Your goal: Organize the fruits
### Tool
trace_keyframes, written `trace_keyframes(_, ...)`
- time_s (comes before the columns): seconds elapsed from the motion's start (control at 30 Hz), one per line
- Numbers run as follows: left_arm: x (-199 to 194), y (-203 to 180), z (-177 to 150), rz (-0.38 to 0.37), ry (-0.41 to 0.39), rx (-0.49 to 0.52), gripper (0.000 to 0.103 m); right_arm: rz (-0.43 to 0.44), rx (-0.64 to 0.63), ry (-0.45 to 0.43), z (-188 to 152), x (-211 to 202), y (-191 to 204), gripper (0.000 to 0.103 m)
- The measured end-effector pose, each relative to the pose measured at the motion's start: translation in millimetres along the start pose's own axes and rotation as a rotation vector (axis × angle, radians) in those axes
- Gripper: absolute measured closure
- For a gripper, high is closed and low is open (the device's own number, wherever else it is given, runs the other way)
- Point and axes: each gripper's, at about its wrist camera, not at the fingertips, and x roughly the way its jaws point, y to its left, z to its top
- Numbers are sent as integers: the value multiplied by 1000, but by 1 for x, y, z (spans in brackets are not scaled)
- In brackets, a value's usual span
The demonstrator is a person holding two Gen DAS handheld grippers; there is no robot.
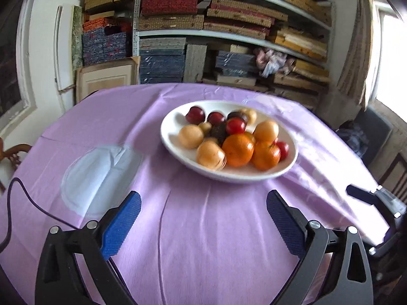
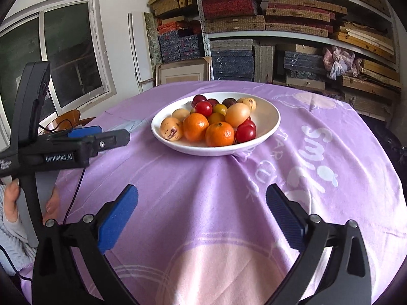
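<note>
A white bowl [image 1: 287,167] on the purple tablecloth holds several fruits: two oranges [image 1: 238,150], pale yellow-orange fruits [image 1: 190,136], red ones [image 1: 235,126] and dark plums [image 1: 195,114]. The bowl also shows in the right wrist view [image 2: 269,129] with the oranges [image 2: 219,134] at its front. My left gripper [image 1: 203,216] is open and empty, short of the bowl. My right gripper [image 2: 202,211] is open and empty, short of the bowl. The left gripper's body [image 2: 63,150] shows at the left of the right wrist view.
The purple cloth [image 2: 203,203] covers a round table. Shelves stacked with boxes [image 1: 229,25] stand behind it. A window [image 2: 63,58] is at the left. A cable [image 1: 15,203] trails over the cloth at the left. The right gripper's edge [image 1: 376,200] shows at far right.
</note>
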Motion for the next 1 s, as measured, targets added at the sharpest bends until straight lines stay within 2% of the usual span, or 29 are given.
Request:
trace_keyframes(0.07,12,-11,-7,62,46,29,3,-31,7,37,2,9,0,4)
trace_keyframes(0.17,36,-23,-10,92,131,88,3,-74,-2,167,3,35,-1,4)
trace_keyframes(0.27,54,-23,-15,71,226,93,4,-62,12,244,1,51,-6,4)
trace_keyframes(0.37,60,-16,-15,50,258,51,3,-52,39,280,-2,59,-11,4)
trace_keyframes(0.5,63,-14,-17,45,264,39,3,-74,48,292,-2,65,-13,4)
trace_keyframes(0.63,64,-14,-18,48,266,41,3,-142,-4,322,2,78,-12,4)
trace_keyframes(1.0,66,-15,-16,48,266,36,3,-140,-21,328,5,84,-16,4)
